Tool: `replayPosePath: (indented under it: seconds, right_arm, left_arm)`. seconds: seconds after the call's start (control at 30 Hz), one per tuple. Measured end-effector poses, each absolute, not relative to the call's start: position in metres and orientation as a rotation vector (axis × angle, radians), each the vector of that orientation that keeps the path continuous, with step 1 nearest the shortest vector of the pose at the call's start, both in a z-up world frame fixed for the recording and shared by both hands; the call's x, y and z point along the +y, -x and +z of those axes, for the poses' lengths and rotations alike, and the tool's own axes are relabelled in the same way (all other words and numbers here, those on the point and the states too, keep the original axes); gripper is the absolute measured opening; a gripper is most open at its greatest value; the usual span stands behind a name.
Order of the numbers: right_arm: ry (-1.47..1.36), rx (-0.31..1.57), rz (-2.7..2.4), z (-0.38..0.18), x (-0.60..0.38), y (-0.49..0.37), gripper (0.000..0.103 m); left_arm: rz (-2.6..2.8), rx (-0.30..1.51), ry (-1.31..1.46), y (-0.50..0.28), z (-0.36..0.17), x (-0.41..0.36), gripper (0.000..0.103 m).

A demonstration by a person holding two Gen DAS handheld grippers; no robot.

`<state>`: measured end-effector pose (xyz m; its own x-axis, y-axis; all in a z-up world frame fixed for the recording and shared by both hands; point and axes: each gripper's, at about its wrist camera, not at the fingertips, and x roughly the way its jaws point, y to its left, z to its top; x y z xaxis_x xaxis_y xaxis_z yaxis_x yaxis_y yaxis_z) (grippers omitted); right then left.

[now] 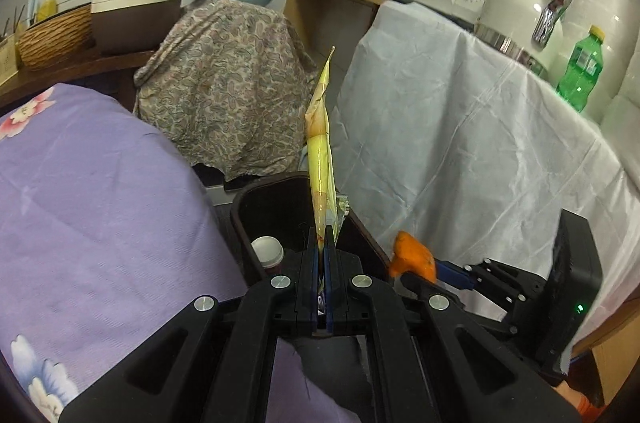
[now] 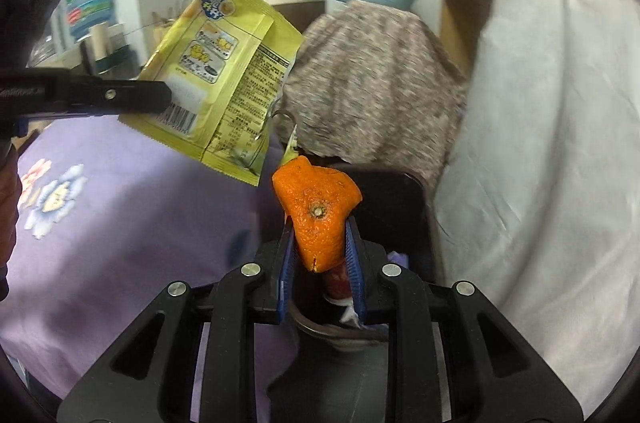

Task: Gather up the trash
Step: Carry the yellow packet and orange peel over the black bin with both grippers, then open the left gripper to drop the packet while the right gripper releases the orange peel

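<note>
Bin point(image 1: 256, 211) open-topped, directly ahead of and below both grippers. Left gripper point(image 1: 323, 243) jaws clamped on yellow wrapper point(image 1: 320, 159), long axis upright over bin mouth. Right gripper point(image 2: 320, 243) jaws gripping orange peel point(image 2: 318, 215), just short of rim, equally near.

The left tongs point(image 1: 322, 239), black with blue pads, point forward and downward, their jaws pressed tight together on a thin yellow foil snack packet point(image 1: 322, 151) that stands up edge-on from the tips. The right tongs point(image 2: 320, 243) tilt down likewise, jaws a little apart and clamped on a curled piece of orange peel point(image 2: 316, 215). The two tools hang side by side, close together.
</note>
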<state>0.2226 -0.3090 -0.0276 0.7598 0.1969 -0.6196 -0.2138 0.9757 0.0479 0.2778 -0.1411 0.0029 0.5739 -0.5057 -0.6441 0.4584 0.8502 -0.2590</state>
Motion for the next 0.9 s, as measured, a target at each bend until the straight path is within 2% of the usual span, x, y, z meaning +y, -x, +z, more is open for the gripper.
replayPosePath:
  seconds: [0.37,0.77,0.83,0.9]
  right_arm:
    - [-0.048,0.773,0.095,-0.085,-0.358,-0.226,0.024]
    - [-0.091,0.807,0.078,-0.106,-0.371,-0.223,0.024]
    - [-0.092,0.81,0.076,-0.109,-0.373,-0.223,0.024]
    - [-0.093,0.813,0.072,-0.11,-0.374,-0.224,0.024]
  left_arm:
    - [-0.562,0.924,-0.051,-0.317,-0.059,-0.215,0.003]
    - [-0.529,1.077,-0.181,-0.327,-0.127,-0.265,0.005]
    - [-0.522,1.094,-0.179,-0.328,-0.133,-0.266,0.014]
    - [-0.511,1.088,-0.173,-0.33,-0.135,-0.265,0.051]
